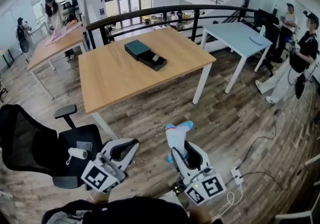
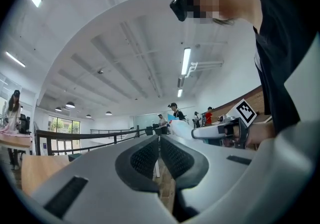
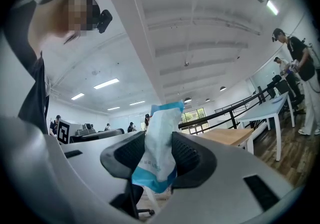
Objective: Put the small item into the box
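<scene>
The box (image 1: 152,60) is a dark open tray lying on the wooden table (image 1: 115,78), far ahead of me, with its teal lid (image 1: 137,48) beside it. My right gripper (image 1: 179,145) is over the floor short of the table, shut on a white and blue packet (image 1: 178,133). In the right gripper view the packet (image 3: 160,143) stands upright, pinched between the two dark pads (image 3: 192,160). My left gripper (image 1: 131,143) hangs level beside it, shut with nothing in it. Its pads (image 2: 145,158) meet in the left gripper view.
A black office chair (image 1: 30,148) with a white roll (image 1: 77,153) on its seat stands at my left. A power strip (image 1: 235,175) and cables lie on the floor at right. A white table (image 1: 240,35) and people (image 1: 300,53) are further right.
</scene>
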### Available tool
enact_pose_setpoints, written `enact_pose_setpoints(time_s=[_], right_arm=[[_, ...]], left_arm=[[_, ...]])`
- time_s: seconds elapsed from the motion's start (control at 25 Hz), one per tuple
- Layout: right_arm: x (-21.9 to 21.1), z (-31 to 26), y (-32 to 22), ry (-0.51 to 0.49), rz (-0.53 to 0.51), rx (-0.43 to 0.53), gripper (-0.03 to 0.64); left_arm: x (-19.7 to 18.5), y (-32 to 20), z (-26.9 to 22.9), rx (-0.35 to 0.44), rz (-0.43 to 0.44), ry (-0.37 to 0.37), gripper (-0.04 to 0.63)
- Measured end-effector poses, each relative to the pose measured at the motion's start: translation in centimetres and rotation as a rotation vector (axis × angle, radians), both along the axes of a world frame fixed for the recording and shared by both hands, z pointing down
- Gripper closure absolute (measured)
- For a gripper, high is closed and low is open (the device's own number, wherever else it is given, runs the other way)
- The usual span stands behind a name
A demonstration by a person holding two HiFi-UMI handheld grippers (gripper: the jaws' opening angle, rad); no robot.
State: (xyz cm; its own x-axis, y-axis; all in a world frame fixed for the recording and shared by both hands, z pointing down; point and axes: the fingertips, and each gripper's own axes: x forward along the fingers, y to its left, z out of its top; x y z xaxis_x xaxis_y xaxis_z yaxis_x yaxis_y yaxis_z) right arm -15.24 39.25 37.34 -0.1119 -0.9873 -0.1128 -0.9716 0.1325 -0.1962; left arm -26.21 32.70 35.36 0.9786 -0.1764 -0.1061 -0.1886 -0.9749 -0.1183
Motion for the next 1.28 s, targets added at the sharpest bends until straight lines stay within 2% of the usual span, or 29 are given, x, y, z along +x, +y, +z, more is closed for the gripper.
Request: enact_pose_setpoints(time_s=[0.36,0.6,1.04,1.28], right_arm=[[7.9,-0.9,0.1,-0.021,-0.055,0.021,0.443],[12.0,-0.9,1.2,-0.031,-0.069,0.033,0.443],[15.3,-0.3,2.3,-0.034,-0.084,0.046,0.443],[16.4,-0.6,2.6,0.083,-0.037,0.042,0.443]], left_arm=[[7.6,0.2,-1.1,0.010,-0.067,-0.022,0.573],[12.1,1.6,-1.6,0.015,-0.072,-0.030,0.574],[16.3,3.4,-1.3,0.037,-0.082,-0.087,0.573],[18.9,4.1,-1.5,0.073,-0.055,-0.109,0.572]])
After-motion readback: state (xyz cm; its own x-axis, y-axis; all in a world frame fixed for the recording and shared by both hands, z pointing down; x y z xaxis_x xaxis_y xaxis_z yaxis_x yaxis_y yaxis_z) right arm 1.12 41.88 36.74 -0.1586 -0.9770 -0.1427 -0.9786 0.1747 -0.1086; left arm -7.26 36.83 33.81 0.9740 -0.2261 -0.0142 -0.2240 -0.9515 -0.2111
